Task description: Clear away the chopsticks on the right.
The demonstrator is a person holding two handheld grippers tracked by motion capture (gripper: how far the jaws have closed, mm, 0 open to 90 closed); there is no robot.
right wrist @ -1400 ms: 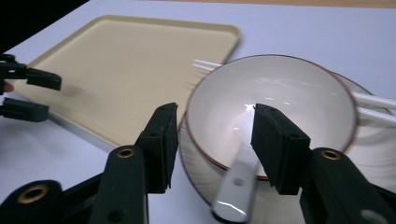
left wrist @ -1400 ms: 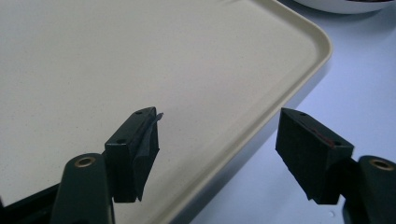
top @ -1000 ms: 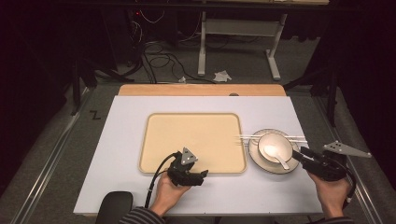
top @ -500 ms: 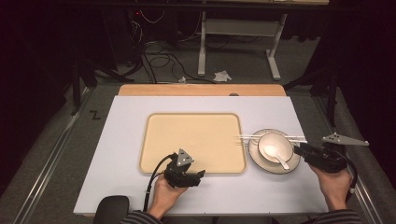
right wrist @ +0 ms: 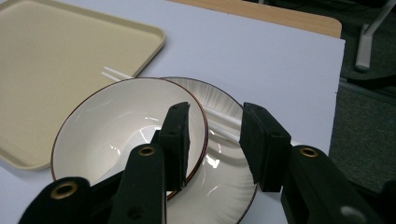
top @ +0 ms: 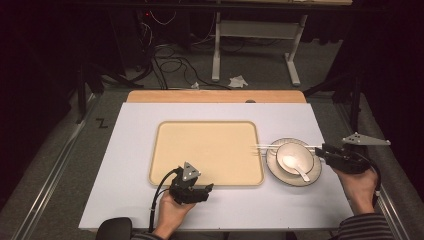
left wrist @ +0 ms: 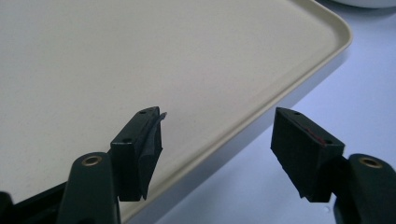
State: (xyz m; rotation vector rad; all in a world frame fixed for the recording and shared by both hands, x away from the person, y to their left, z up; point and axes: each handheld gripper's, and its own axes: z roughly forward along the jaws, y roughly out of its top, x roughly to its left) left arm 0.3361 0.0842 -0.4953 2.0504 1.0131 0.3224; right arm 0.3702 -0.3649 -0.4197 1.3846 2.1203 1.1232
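Observation:
A beige tray (top: 205, 150) lies in the middle of the white table. To its right a white bowl (top: 295, 159) with a white spoon (top: 296, 166) stands on a brown-rimmed plate (top: 274, 167), and white chopsticks (top: 270, 147) lie across the plate's far side. My left gripper (top: 206, 191) stands open astride the tray's (left wrist: 140, 56) front rim, its jaws having just closed a little with nothing pressed. My right gripper (top: 324, 149) is open at the plate's right edge. Its jaws have just narrowed, and the bowl's (right wrist: 116, 126) rim, the plate (right wrist: 224, 186) and the chopsticks (right wrist: 116, 73) show between them.
A wooden strip (top: 215, 96) runs along the table's far edge. The table's right edge (top: 336, 165) is close under my right hand. Cables and metal desk legs (top: 216, 55) are on the floor beyond. Bare white tabletop (top: 135, 135) lies left of the tray.
My right gripper has moved away from the person along the plate's right side and risen slightly. The left gripper stays at the tray's front rim.

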